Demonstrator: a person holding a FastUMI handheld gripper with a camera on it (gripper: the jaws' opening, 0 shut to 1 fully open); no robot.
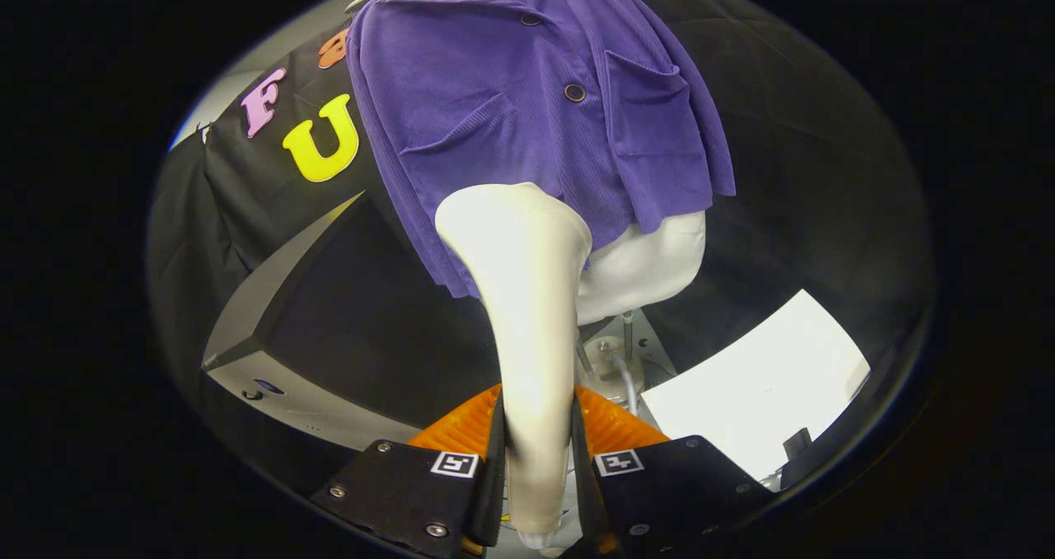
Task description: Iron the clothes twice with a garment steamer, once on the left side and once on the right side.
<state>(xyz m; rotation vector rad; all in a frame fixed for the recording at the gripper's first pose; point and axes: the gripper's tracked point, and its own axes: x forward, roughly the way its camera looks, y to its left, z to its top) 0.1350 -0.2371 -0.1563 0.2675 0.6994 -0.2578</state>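
Note:
A cream garment steamer (527,312) stands upright between my fingers, and my gripper (537,443) is shut on its handle. Its wide head reaches the lower hem of a purple short-sleeved shirt (527,105) with buttons and two chest pockets. The shirt hangs on a white mannequin torso (651,262), whose bare lower part shows just right of the steamer head. The head covers the middle of the hem, slightly left of the button line.
A grey box with a dark screen (330,328) sits to the left of the fingers. A white sheet (758,394) lies on the table to the right. The mannequin's metal stand and a thin cable (622,361) rise just beyond the fingers.

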